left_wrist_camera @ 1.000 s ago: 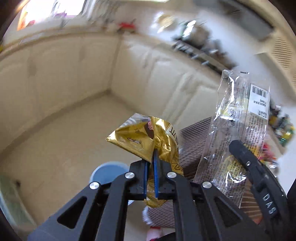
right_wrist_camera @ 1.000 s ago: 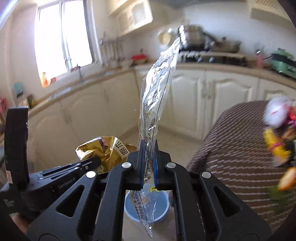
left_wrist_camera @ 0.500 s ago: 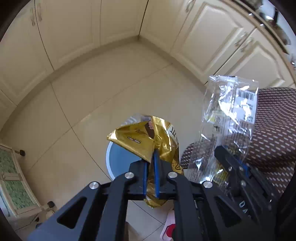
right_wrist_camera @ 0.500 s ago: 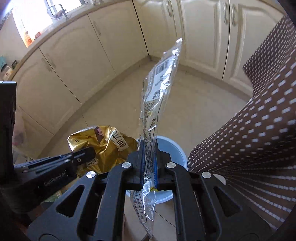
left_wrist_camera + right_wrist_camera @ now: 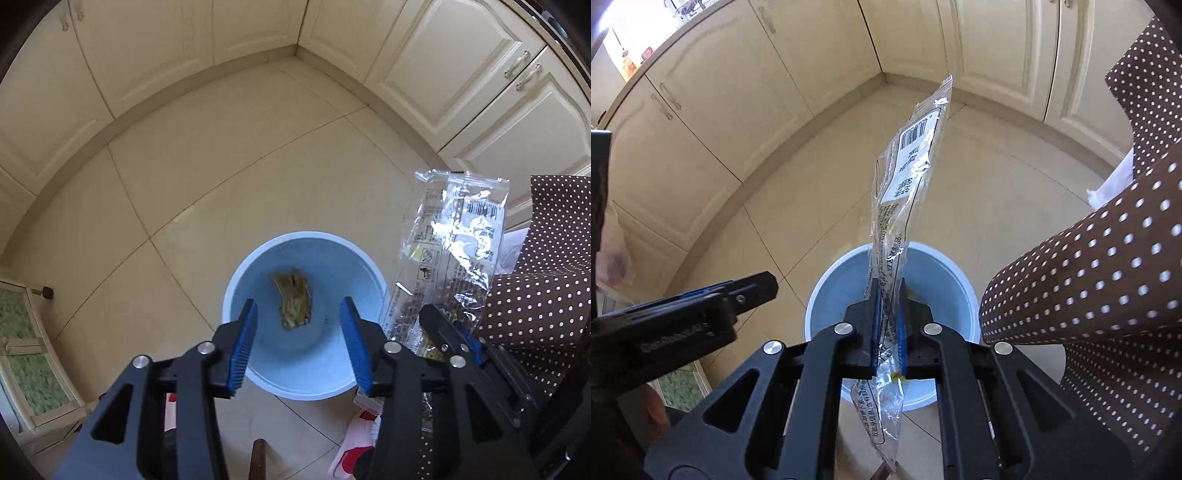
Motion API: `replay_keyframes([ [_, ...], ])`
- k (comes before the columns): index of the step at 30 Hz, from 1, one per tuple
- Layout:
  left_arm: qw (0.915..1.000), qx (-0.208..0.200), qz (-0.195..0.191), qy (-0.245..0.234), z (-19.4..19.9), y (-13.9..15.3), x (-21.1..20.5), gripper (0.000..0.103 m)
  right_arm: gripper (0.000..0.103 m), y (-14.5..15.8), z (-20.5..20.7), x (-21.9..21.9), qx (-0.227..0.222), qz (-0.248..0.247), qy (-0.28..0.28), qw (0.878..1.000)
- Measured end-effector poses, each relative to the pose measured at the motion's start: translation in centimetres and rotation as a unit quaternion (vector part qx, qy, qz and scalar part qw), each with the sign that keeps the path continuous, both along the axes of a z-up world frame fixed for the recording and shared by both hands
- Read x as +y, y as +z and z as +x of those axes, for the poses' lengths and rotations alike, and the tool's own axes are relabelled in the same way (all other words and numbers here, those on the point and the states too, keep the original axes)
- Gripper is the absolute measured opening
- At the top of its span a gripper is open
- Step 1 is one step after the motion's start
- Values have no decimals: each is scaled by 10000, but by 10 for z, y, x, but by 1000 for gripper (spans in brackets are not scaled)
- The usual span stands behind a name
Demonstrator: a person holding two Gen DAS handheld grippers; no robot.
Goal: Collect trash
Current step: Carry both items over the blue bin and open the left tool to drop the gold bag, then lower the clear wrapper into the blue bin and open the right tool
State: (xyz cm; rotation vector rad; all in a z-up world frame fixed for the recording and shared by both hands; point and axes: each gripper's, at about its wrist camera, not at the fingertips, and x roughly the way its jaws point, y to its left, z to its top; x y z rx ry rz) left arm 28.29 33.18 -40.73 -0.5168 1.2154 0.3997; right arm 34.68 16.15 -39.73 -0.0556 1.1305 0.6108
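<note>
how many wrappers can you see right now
2. A gold wrapper lies inside the blue bin, and a clear plastic wrapper is pinched in the right gripper above it. Others may be hidden.

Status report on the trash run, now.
Left gripper jaws opening, nothing between them; gold wrapper lies in blue bin. Right gripper shut on clear wrapper above bin. Nothing in the way.

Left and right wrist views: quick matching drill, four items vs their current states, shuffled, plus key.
1. gold wrapper
2. clear plastic bag
3. left gripper
4. blue bin

A. pinched between shut pads
B. jaws opening, nothing between them
C. lying in the bin
D. standing on the tiled floor

Pairs: 1-C, 2-A, 3-B, 4-D
</note>
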Motion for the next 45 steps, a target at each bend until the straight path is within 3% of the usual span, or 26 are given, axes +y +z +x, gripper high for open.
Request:
replay_keyframes([
  [6,9993,92,217,284,-8,7,13,48,9,-1,-4,14,24,-11,82,10000],
  [15,9991,76,279,307,-7,10,12,48,10,-7,-6,13,-54,60,194,9998],
  [18,9990,71,282,325,-12,16,11,48,18,-2,-9,12,-132,19,175,9998],
  [20,9990,45,287,339,-8,21,12,48,35,2,-11,12,-182,20,145,9997],
  [21,9989,17,310,340,-9,25,11,48,38,6,-12,10,-230,15,117,9997],
  [29,9982,-276,448,293,-24,63,-8,48,41,66,-30,-13,-829,-34,-131,9965],
  [37,9922,-1059,663,-3,-46,140,-42,49,48,147,-62,-59,-1452,206,-428,9883],
  [41,9901,-1211,708,79,-65,154,-42,54,50,139,-61,-59,-1041,81,-195,9943],
  [45,9931,-889,721,237,-75,129,-29,55,50,91,-63,-38,-369,0,64,9993],
])
